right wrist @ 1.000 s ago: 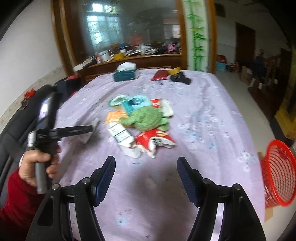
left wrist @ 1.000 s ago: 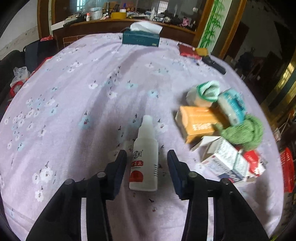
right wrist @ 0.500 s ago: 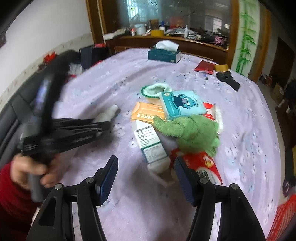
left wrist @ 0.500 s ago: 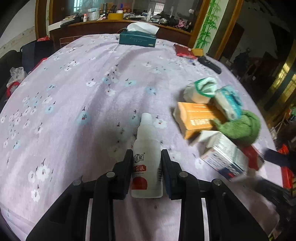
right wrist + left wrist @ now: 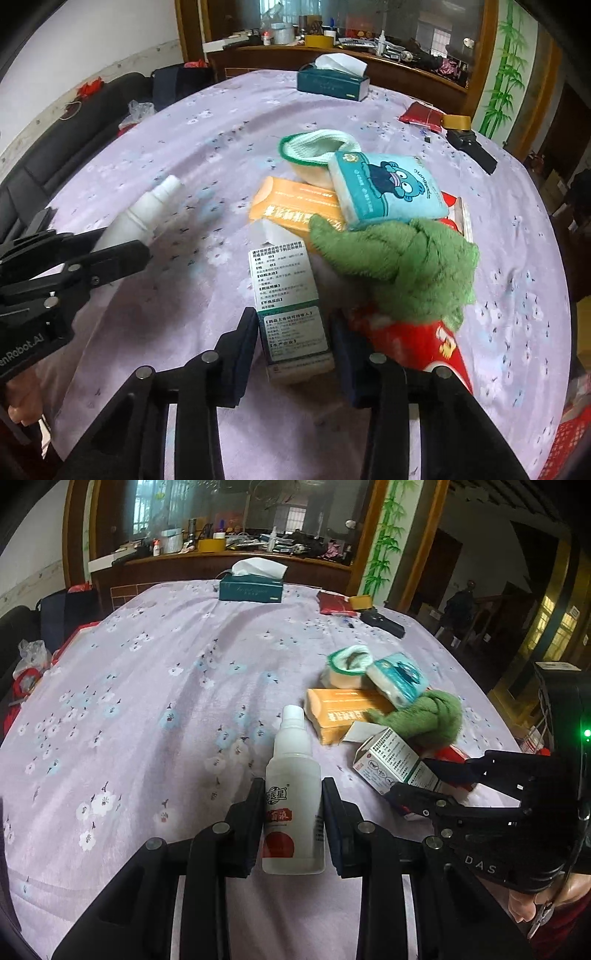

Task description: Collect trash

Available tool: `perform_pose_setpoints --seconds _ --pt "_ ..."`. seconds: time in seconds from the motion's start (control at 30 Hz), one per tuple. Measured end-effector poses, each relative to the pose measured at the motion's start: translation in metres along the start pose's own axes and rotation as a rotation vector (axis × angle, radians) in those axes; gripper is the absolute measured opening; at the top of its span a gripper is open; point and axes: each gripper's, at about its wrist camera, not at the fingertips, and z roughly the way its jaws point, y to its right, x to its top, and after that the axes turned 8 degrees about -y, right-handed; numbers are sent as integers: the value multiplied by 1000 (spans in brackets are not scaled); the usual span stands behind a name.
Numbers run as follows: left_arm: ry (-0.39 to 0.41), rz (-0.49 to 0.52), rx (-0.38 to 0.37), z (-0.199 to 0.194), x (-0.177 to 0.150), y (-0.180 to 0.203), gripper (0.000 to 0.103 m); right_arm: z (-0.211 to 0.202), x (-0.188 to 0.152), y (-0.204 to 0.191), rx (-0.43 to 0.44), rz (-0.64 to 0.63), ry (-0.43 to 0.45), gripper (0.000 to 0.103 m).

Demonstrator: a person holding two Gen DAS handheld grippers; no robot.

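Lilac cloth printed with small white blossoms covers the round worktop (image 5: 155,686), and a dark wooden sideboard crowded with bottles and boxes stands behind it.

Near the front edge, the left claw (image 5: 292,825) is pressed together on a white spray bottle (image 5: 293,805) with a red-and-white label; both pads bear on the bottle's lower body and its capped nozzle points away from the camera. From the right wrist view the same bottle (image 5: 144,210) juts out of the left claw (image 5: 122,254) at the left edge.

Just to the bottle's right lies the trash heap. At its near end is a white-and-green medicine carton (image 5: 291,306) covered in printed text. The right claw (image 5: 293,343) straddles the carton's near end and its jaws are closing, the carton between them; the left pad lies against the carton's side, while the right pad is very close, contact unclear.

A knotted green cloth (image 5: 402,269) sits against the carton's far right side, over a red wrapper (image 5: 413,343). Beyond them lie an orange box (image 5: 295,206), a teal tissue pack (image 5: 388,188) with a cartoon figure, and a green-rimmed sock (image 5: 317,147).

At the far edge rests a dark green tissue box (image 5: 332,83).
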Motion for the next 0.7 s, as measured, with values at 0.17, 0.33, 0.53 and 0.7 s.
perform_pose_setpoints --seconds 0.17,0.33,0.53,0.7 --pt "-7 20 -12 -2 -10 10 29 -18 -20 0 22 58 19 42" --pt "-3 42 -13 -4 -20 25 29 -48 -53 0 44 132 88 39" --pt "5 86 -9 -1 -32 48 29 -61 -86 1 0 187 116 40" --pt "5 104 -1 2 -42 58 29 -52 -91 6 -15 187 102 41"
